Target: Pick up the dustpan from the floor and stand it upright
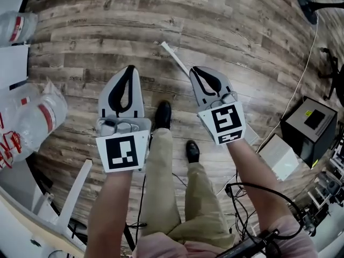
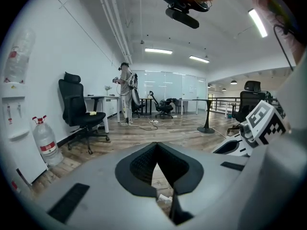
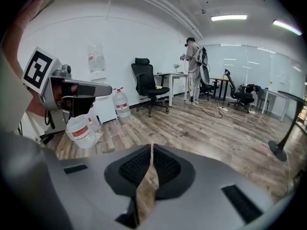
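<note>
Thin white dustpan handle (image 1: 175, 58) lies flat on the wood floor (image 1: 242, 31), its near end hidden behind the right claw (image 1: 192, 69). Right claw and left claw (image 1: 130, 67) are both clenched and empty, side by side above the floor.

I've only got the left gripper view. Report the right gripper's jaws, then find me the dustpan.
Observer: The right gripper is shut, jaws together, nothing between them.
Operator: Now the dustpan.
Observer: I can't make one out; the head view shows a thin white stick lying on the floor, its near end hidden behind the right gripper.
Operator: Name what's further right.
Observer: A black box stands on the floor there.
</note>
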`<state>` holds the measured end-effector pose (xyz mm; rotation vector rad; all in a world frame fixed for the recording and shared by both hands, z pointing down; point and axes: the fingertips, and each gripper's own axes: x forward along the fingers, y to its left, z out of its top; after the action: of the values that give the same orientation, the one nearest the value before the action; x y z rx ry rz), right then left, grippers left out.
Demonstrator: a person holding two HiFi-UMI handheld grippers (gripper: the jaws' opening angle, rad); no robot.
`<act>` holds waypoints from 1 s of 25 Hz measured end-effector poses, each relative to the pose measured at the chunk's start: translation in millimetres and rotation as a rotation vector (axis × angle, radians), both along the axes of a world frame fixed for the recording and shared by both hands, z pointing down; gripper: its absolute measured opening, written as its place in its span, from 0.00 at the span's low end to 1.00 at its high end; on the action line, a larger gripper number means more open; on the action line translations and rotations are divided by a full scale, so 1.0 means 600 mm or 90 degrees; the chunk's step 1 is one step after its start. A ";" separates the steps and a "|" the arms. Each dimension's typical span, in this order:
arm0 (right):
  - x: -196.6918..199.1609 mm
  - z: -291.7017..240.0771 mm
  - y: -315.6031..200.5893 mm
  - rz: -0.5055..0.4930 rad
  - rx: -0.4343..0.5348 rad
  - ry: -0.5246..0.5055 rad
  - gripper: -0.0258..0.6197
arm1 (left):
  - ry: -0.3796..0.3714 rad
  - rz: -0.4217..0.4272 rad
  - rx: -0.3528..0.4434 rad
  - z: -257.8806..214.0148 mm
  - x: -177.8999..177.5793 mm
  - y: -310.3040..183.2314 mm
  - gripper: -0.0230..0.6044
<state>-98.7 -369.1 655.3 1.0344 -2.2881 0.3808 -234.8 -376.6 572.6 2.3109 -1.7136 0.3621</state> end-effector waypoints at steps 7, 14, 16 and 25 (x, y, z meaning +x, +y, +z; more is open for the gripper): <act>0.002 0.101 -0.021 0.011 -0.023 0.020 0.07 | 0.011 -0.005 -0.023 0.092 -0.007 -0.012 0.05; 0.002 0.192 -0.040 0.002 -0.036 0.033 0.08 | 0.001 -0.006 -0.048 0.184 -0.013 -0.025 0.05; -0.001 0.220 -0.043 -0.003 -0.044 0.036 0.09 | 0.000 -0.006 -0.053 0.207 -0.015 -0.028 0.05; -0.009 0.331 -0.055 -0.036 -0.061 0.063 0.14 | -0.013 -0.009 -0.066 0.284 -0.035 -0.044 0.05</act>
<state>-103.8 -402.2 854.0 0.9175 -2.1846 0.4038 -255.5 -403.0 743.0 2.2282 -1.6792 0.4614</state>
